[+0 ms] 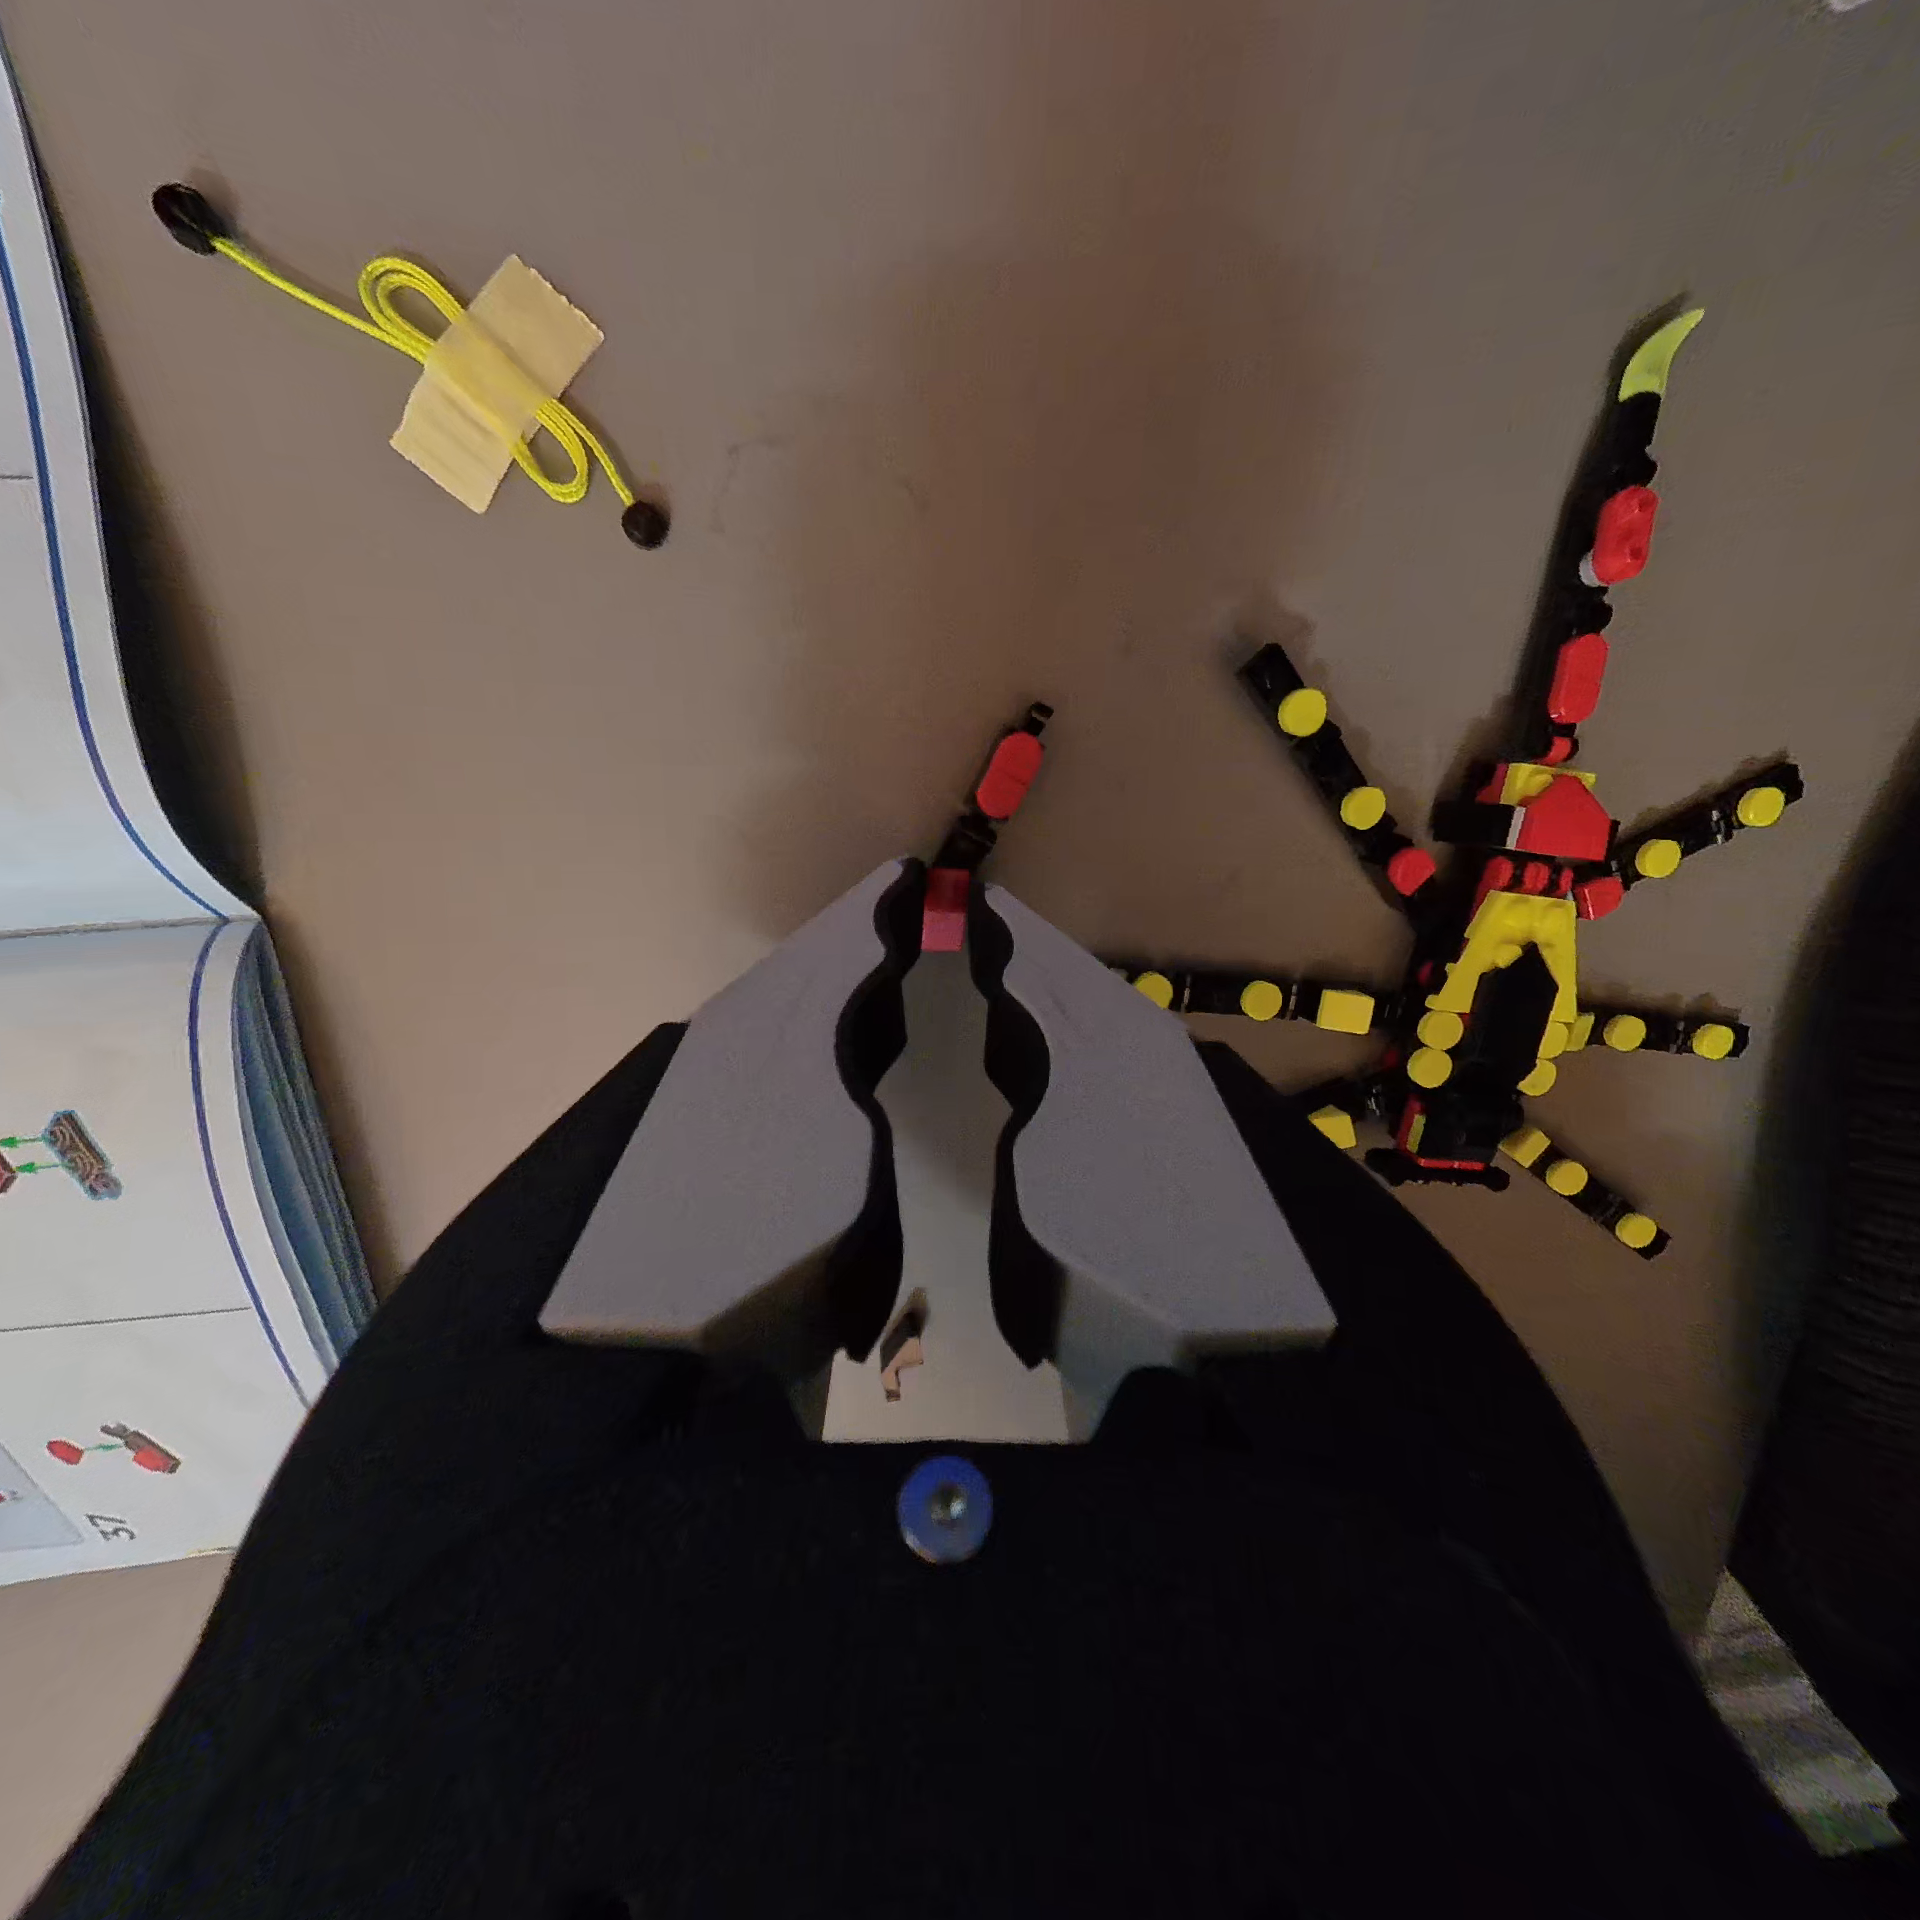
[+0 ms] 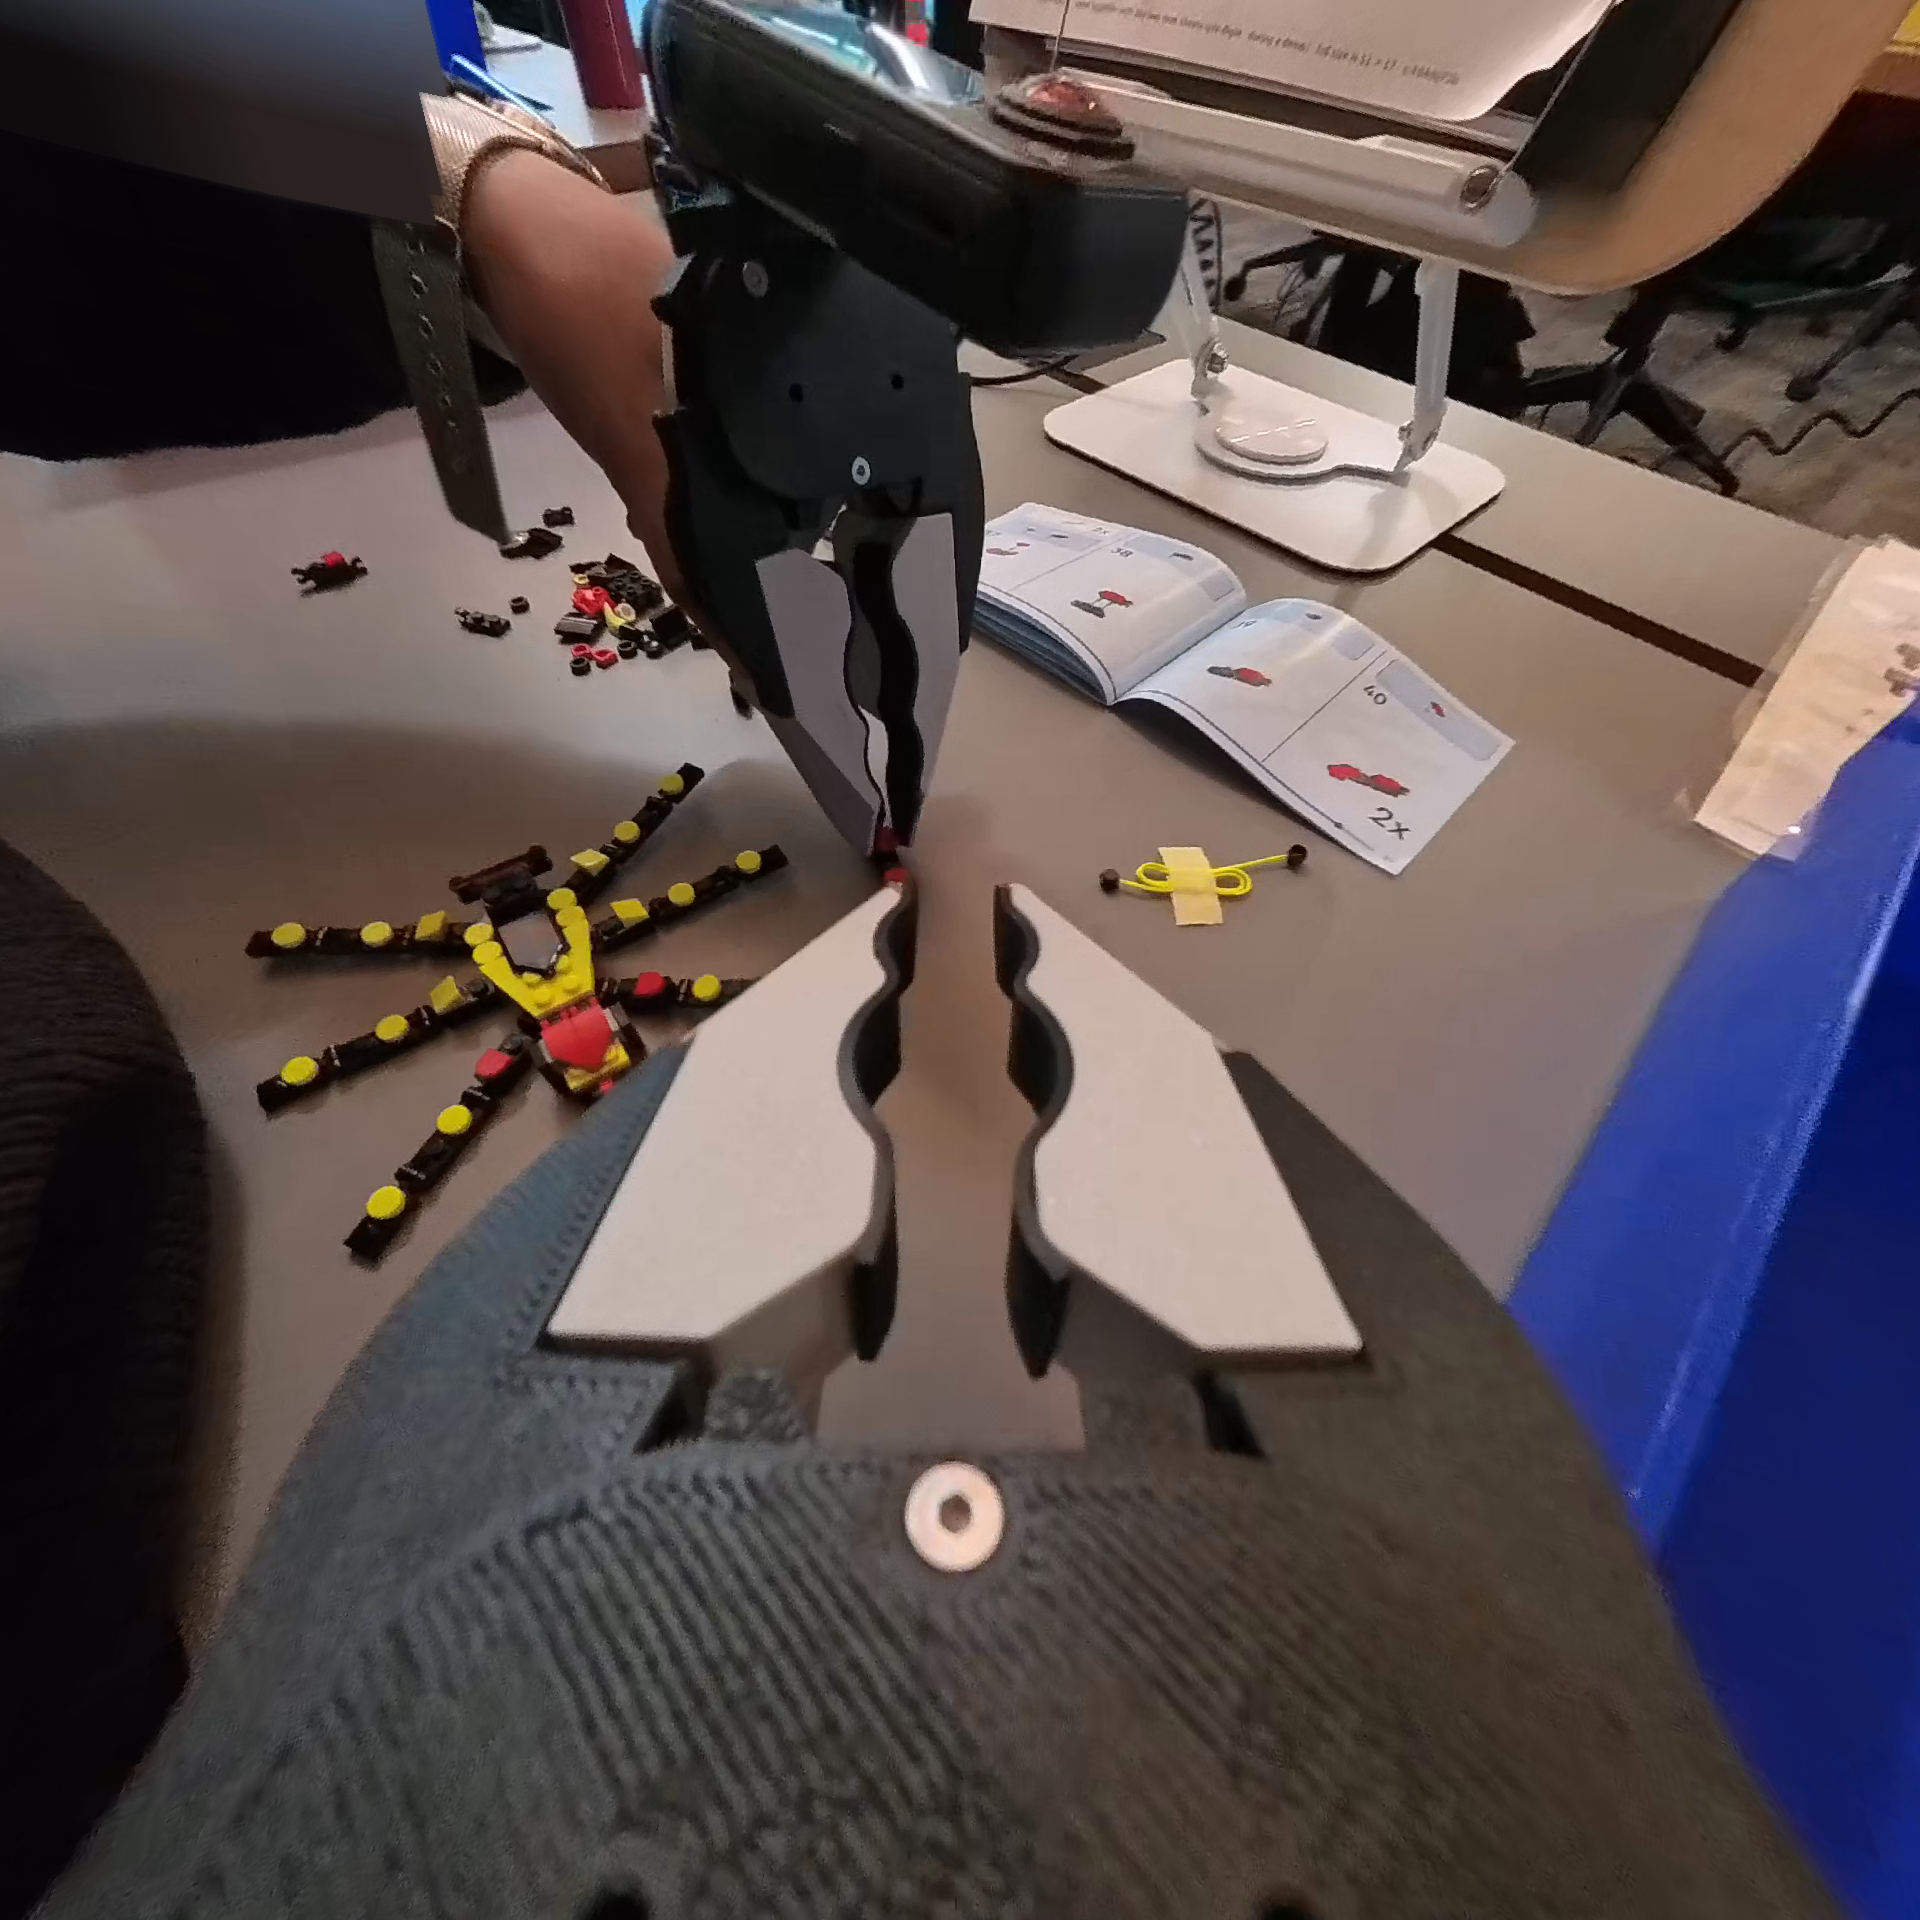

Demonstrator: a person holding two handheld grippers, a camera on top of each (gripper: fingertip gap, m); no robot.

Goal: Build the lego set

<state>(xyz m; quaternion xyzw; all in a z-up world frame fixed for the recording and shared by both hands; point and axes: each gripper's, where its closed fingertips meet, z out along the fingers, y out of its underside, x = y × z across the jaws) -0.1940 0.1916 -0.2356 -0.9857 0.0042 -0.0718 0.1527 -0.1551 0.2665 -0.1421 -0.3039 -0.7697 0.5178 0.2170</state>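
Left wrist view: the left gripper (image 1: 943, 896) pinches a small red-and-black leg segment (image 1: 992, 805); the spider-like lego model (image 1: 1496, 977) lies at three o'clock. The right gripper (image 2: 954, 902) gapes empty, its left fingertip beside the segment.

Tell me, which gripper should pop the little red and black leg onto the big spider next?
Probably the left gripper: it is already shut on the small leg piece. The right gripper is open and empty beside it, better suited to steadying the spider.
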